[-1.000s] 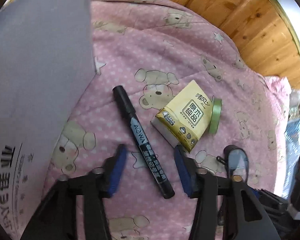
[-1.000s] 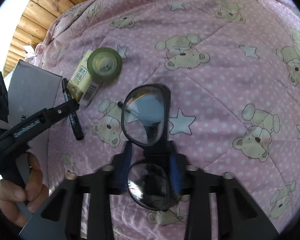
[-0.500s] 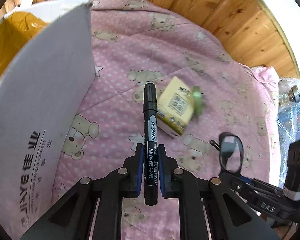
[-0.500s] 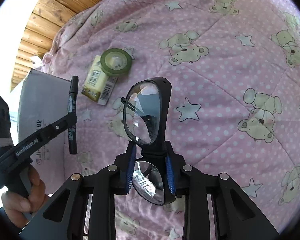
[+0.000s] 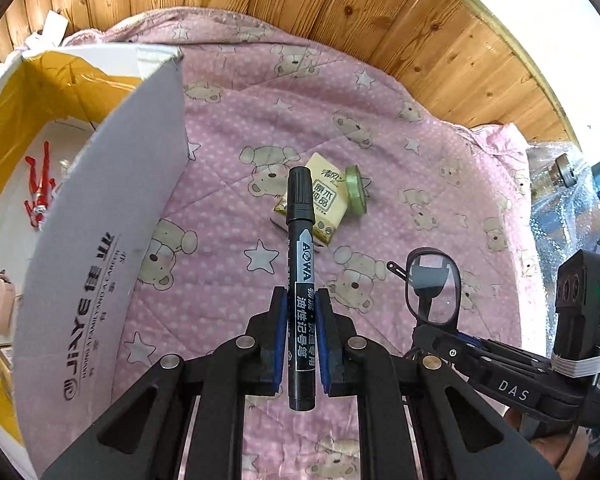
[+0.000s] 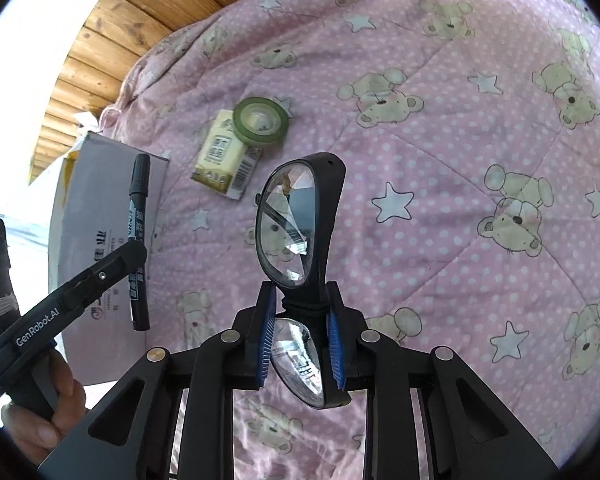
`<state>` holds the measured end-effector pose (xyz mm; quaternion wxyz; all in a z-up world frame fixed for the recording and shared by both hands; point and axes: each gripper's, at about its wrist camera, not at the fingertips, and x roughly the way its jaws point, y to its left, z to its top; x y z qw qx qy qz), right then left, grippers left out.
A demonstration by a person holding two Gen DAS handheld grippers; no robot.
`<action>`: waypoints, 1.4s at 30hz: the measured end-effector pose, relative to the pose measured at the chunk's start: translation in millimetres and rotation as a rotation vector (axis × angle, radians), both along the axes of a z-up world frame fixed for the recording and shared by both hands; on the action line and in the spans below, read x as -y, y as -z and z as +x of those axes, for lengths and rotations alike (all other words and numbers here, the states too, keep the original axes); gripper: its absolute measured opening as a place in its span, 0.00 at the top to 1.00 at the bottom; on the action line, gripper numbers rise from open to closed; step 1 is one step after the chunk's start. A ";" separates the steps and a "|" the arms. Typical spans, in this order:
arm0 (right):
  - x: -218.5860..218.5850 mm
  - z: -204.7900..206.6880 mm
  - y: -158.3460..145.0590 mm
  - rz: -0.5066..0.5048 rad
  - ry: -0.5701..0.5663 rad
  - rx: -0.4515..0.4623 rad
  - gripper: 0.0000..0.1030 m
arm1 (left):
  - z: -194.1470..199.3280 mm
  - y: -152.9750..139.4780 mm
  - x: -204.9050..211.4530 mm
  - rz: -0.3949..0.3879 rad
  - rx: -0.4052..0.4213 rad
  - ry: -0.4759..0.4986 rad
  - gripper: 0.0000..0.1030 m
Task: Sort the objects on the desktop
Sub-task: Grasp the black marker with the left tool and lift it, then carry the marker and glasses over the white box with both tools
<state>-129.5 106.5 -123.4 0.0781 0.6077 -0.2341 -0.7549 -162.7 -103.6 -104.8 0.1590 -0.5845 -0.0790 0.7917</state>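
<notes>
- Pink bear-print quilt [image 5: 380,120] covers a bed; a tissue pack [image 5: 320,204] and green tape roll [image 5: 357,194] lie on it, touching.
- Left tongs [image 5: 301,340] clench a black marker [image 5: 301,264] mid-barrel, lifted beside an open cardboard box [image 5: 100,240]. It looks light, stiff and smooth.
- Right tongs [image 6: 300,344] grip black glasses [image 6: 296,224] at the bridge, held aloft. Lenses seem fragile, so the frame is the safer hold.

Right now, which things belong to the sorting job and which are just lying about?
Job:
black marker, held in left gripper
glasses, held in right gripper
tissue pack
green tape roll
cardboard box

Lying about:
pink bear quilt
bubble wrap
</notes>
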 end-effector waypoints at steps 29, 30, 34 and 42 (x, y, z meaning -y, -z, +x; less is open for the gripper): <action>54.3 47.1 -74.5 0.037 -0.063 -0.092 0.76 | 59.8 -85.0 26.5 0.085 -0.107 0.007 0.86; 56.0 48.4 -76.7 0.040 -0.066 -0.096 0.76 | 62.6 -88.5 28.1 0.088 -0.113 0.007 0.86; 64.2 53.9 -85.8 0.048 -0.077 -0.110 0.76 | 70.4 -96.9 33.1 0.101 -0.127 0.002 0.86; 80.4 64.2 -102.0 0.070 -0.105 -0.134 0.76 | 86.9 -111.9 45.7 0.131 -0.153 -0.009 0.86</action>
